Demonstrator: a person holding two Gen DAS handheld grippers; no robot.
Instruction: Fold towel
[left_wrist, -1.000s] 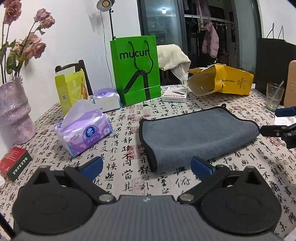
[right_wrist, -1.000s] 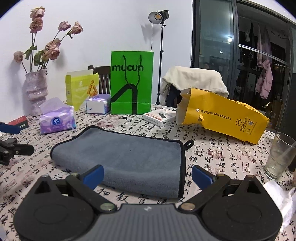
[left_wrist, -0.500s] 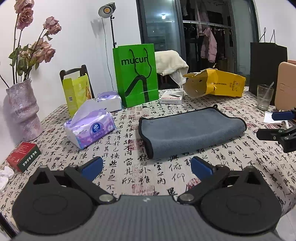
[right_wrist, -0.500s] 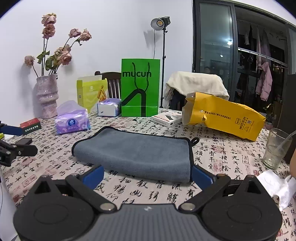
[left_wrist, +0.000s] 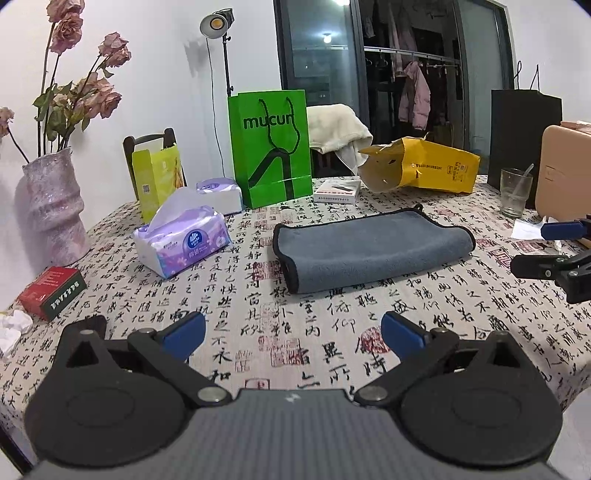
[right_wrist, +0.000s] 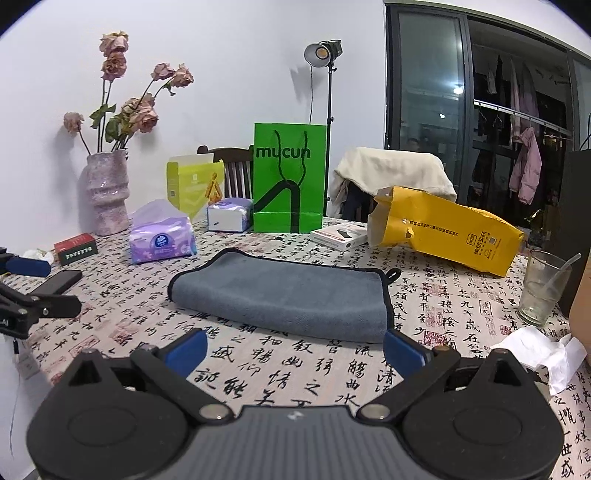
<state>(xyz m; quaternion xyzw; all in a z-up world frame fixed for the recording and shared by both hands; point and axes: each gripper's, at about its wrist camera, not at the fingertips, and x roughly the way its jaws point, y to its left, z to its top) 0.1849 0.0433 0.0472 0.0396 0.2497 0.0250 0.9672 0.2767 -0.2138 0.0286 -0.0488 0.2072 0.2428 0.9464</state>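
Note:
A grey towel with black trim (left_wrist: 369, 247) lies folded flat on the table with the calligraphy cloth (left_wrist: 295, 332); it also shows in the right wrist view (right_wrist: 284, 295). My left gripper (left_wrist: 293, 336) is open and empty, held back from the towel over the table's near edge. My right gripper (right_wrist: 293, 350) is open and empty, just short of the towel's near fold. The right gripper shows at the right edge of the left wrist view (left_wrist: 554, 251), and the left gripper at the left edge of the right wrist view (right_wrist: 33, 288).
A purple tissue pack (left_wrist: 183, 245), green bag (left_wrist: 269, 147), yellow-green box (left_wrist: 157, 181), yellow paper bag (left_wrist: 421, 170), white box (left_wrist: 338, 192), glass (left_wrist: 515, 192), vase of roses (left_wrist: 55, 206) and red box (left_wrist: 51, 291) ring the towel. Crumpled tissue (right_wrist: 539, 354) lies at the right.
Both grippers have pulled back and risen away from the towel, which now looks smaller and farther. The towel has not moved. Both stay open.

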